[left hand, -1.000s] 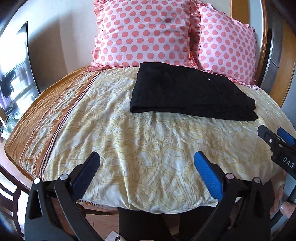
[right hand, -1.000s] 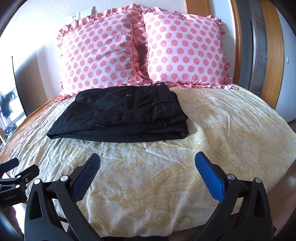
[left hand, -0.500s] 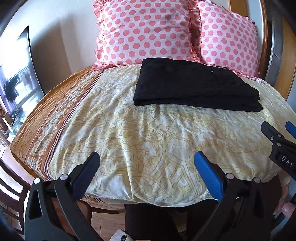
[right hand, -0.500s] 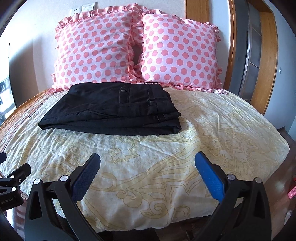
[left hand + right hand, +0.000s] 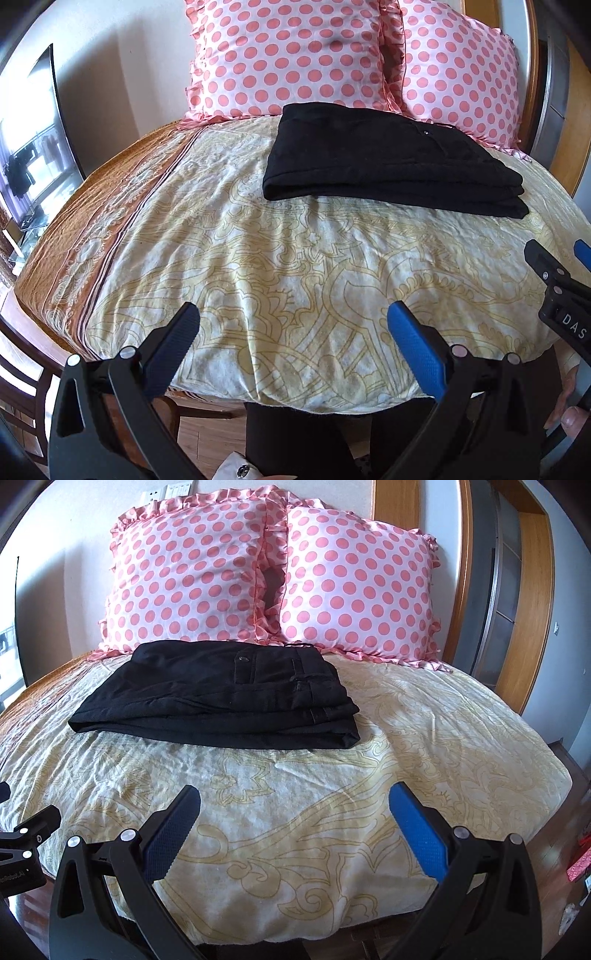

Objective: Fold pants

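Black pants (image 5: 384, 162) lie folded in a flat stack on the cream patterned bed cover (image 5: 288, 266), near the pillows. They also show in the right wrist view (image 5: 225, 698), with a button on top. My left gripper (image 5: 293, 325) is open and empty, held over the near edge of the bed, well short of the pants. My right gripper (image 5: 295, 805) is open and empty, also at the near edge. The right gripper shows at the right edge of the left wrist view (image 5: 554, 266).
Two pink polka-dot pillows (image 5: 192, 576) (image 5: 354, 587) lean against the wall behind the pants. A wooden door frame (image 5: 532, 602) stands at the right. A chair (image 5: 22, 391) and a dark screen (image 5: 33, 147) are at the left. My legs (image 5: 295, 439) stand at the bed's foot.
Both grippers have drawn back and lifted away from the bed, so more of the cover and its near edge shows. The folded pants have not moved.
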